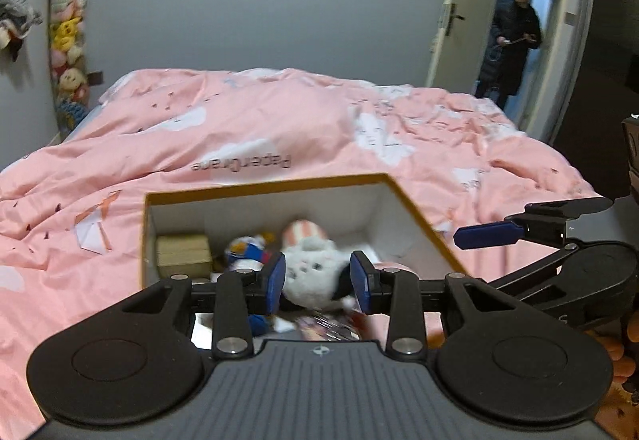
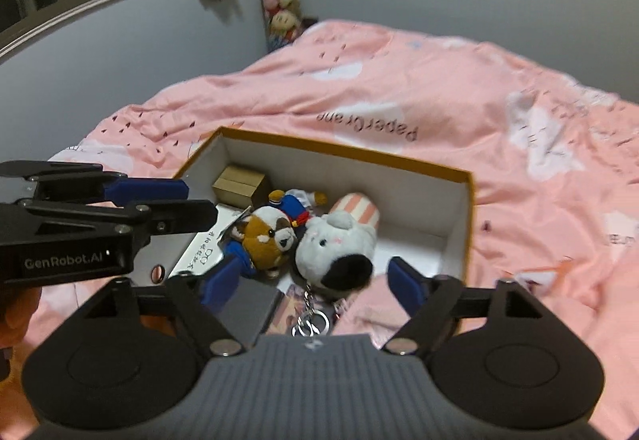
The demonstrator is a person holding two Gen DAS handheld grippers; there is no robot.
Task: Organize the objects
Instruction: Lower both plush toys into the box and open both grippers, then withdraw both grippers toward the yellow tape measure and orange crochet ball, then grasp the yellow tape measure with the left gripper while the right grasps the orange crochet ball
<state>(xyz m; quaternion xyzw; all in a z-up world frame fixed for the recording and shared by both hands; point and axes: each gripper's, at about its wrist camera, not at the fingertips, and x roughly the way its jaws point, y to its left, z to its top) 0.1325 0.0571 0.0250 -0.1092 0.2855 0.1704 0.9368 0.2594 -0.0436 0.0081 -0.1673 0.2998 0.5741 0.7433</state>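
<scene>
An open cardboard box [image 2: 465,224] with an orange rim stands on the pink bed. Inside lie a white plush [image 2: 339,246] with a black patch and a keyring [image 2: 311,322], a brown raccoon plush [image 2: 267,236] in blue clothes, a striped pink-and-white item [image 2: 357,206], a small tan box [image 2: 239,184], cards and a dark flat item. My left gripper [image 1: 318,282] is open above the box [image 1: 419,216], its pads either side of the white plush [image 1: 309,276], apart from it. My right gripper [image 2: 315,282] is open wide over the box's near end. The left gripper's fingers [image 2: 151,190] show at the left of the right wrist view.
The pink duvet [image 1: 259,124] covers the whole bed around the box. A hanging column of plush toys [image 1: 70,32] is on the far wall corner. A person in a dark coat [image 1: 513,40] stands in the open doorway at the right.
</scene>
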